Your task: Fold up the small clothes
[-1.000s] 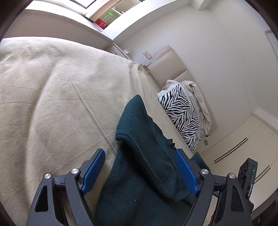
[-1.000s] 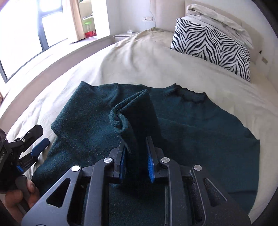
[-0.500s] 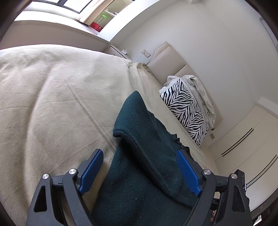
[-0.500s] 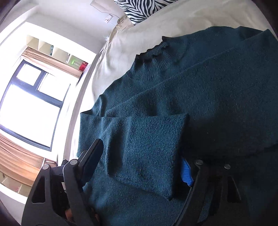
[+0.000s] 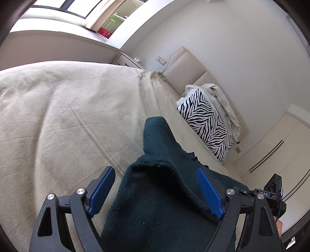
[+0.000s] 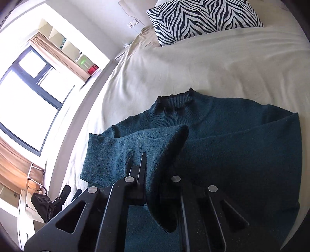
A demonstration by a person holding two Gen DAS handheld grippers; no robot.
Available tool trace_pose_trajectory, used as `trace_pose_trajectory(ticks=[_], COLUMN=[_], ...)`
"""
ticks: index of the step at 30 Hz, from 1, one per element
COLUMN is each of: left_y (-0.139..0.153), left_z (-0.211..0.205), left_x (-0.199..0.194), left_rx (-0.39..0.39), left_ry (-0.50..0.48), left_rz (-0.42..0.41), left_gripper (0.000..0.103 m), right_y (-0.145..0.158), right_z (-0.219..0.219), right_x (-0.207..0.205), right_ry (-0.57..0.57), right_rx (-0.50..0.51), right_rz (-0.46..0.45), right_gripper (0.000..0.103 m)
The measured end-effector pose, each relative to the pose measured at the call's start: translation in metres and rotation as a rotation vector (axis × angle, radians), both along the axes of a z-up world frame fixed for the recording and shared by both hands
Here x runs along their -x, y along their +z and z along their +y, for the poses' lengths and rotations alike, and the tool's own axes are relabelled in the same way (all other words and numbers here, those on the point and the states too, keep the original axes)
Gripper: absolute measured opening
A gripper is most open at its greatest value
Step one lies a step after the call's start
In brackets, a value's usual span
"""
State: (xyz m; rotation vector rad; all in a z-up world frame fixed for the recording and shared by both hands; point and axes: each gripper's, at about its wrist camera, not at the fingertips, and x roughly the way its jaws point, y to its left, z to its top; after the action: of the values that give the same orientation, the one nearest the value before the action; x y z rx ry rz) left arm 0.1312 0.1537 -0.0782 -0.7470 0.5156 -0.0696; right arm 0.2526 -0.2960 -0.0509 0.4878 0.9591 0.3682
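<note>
Right wrist view showed the right gripper (image 6: 155,186) clamped on a raised fold of the dark green sweater (image 6: 232,139); half a second earlier its jaws had stood wide over a flat sleeve. Only this view showed the collar and the sweater body spread on the beige bed (image 6: 213,62), below the zebra pillow (image 6: 201,17). Left wrist view showed the left gripper (image 5: 155,190) spread wide, unchanged, with sweater (image 5: 160,203) fabric draped loosely between its blue pads (image 5: 208,192). No containers appeared.
</note>
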Motion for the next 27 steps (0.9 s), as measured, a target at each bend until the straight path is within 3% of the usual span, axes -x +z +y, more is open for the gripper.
trace_pose_trajectory(ticks=[4, 6, 9, 13, 15, 18, 20, 23, 27], left_y=[0.027, 0.041, 0.058, 0.064, 0.057, 0.035, 0.015, -0.017, -0.029], left_z=[0.009, 0.009, 0.003, -0.011, -0.020, -0.037, -0.036, -0.031, -0.027], left_x=[-0.006, -0.016, -0.040, -0.082, -0.104, -0.137, -0.160, -0.189, -0.206], left_rx=[-0.060, -0.104, -0.182, -0.205, -0.181, -0.165, -0.128, -0.101, -0.075], left_ry=[0.000, -0.027, -0.088, -0.187, -0.246, -0.342, -0.357, -0.365, -0.382], left_rz=[-0.022, -0.027, -0.014, 0.034, 0.069, 0.150, 0.225, 0.305, 0.292], left_gripper=[0.082, 0.070, 0.061, 0.059, 0.059, 0.057, 0.054, 0.051, 0.051], right_y=[-0.032, -0.049, -0.066, -0.081, -0.084, -0.083, -0.083, -0.085, -0.085], right_z=[-0.033, -0.046, -0.058, -0.062, -0.067, -0.074, -0.081, -0.093, -0.098], right_x=[-0.009, -0.011, -0.014, -0.018, -0.015, -0.008, -0.005, -0.004, -0.003], right_ry=[-0.051, -0.090, -0.120, -0.111, -0.115, -0.107, -0.111, -0.127, -0.122], right_rx=[-0.048, -0.063, -0.098, -0.145, -0.170, -0.203, -0.209, -0.229, -0.227], right_rz=[0.077, 0.103, 0.125, 0.181, 0.176, 0.157, 0.146, 0.145, 0.132], right_gripper=[0.007, 0.007, 0.007, 0.009, 0.012, 0.024, 0.032, 0.032, 0.032])
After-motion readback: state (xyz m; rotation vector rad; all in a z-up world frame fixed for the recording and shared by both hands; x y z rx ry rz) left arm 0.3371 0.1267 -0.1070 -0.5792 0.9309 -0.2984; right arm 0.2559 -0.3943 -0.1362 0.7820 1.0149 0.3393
